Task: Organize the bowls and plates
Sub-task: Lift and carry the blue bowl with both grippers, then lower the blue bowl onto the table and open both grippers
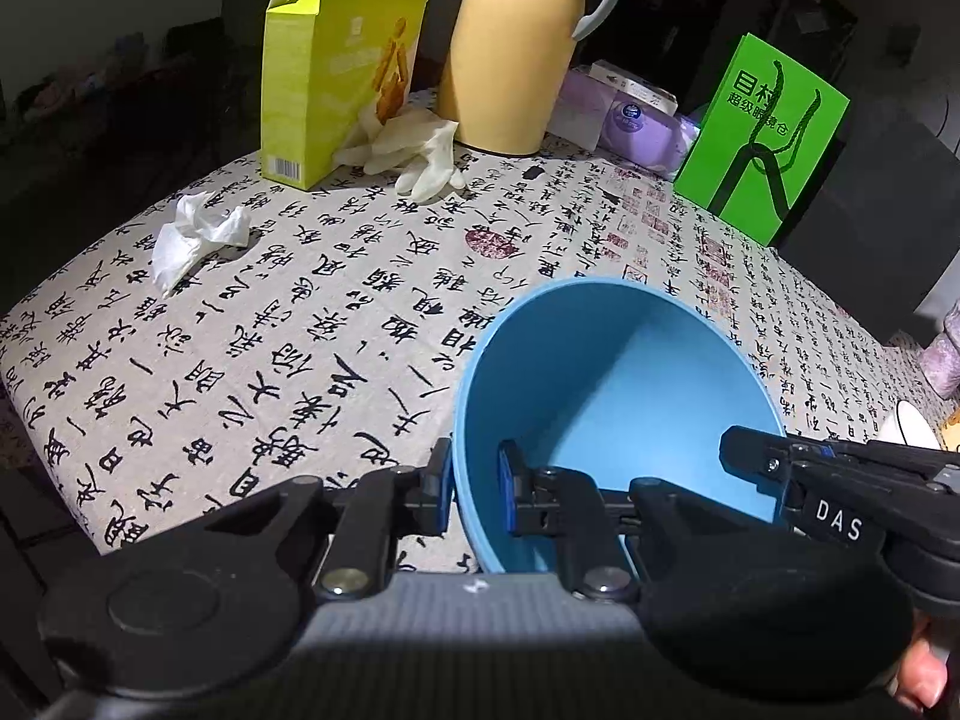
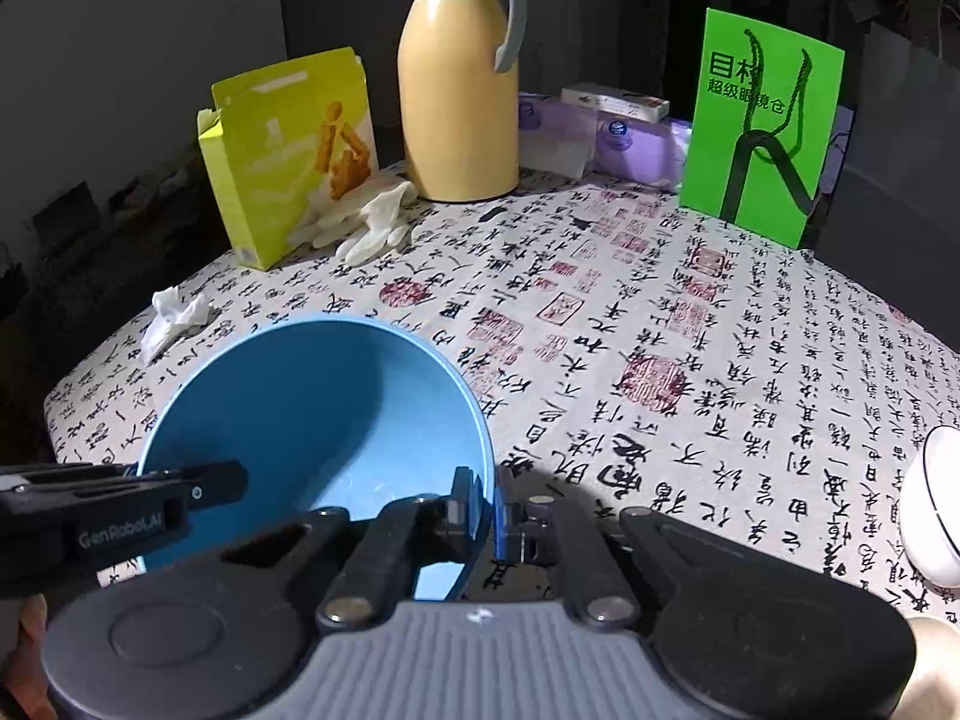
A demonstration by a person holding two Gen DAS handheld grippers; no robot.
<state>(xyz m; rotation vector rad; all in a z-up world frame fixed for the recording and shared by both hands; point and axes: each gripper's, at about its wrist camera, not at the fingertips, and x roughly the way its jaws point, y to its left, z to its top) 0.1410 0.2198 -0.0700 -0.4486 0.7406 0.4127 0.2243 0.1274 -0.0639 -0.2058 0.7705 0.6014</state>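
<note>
Both the left gripper (image 1: 475,495) and the right gripper (image 2: 485,510) have their jaws clenched on opposite rims of the blue bowl (image 1: 612,396) above the bench (image 1: 300,312)

left claw (image 1: 475,495) pinching blue bowl (image 1: 606,396) rim; right claw (image 1: 735,444) alongside

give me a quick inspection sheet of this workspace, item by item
surface: table under a cloth printed with black calligraphy and red seals.
job's things: round blue plastic bowl, tilted, held by its rim on both sides; white bowl with a dark rim line at the right edge.
clutter: open yellow-green carton, pale rubber gloves, crumpled white tissue, tan thermos jug, purple packs, green paper bag.
grippers: left gripper shut on the bowl rim; right gripper shut on the opposite rim.
cables: nothing seen.
surroundings: dark room, details unclear.
</note>
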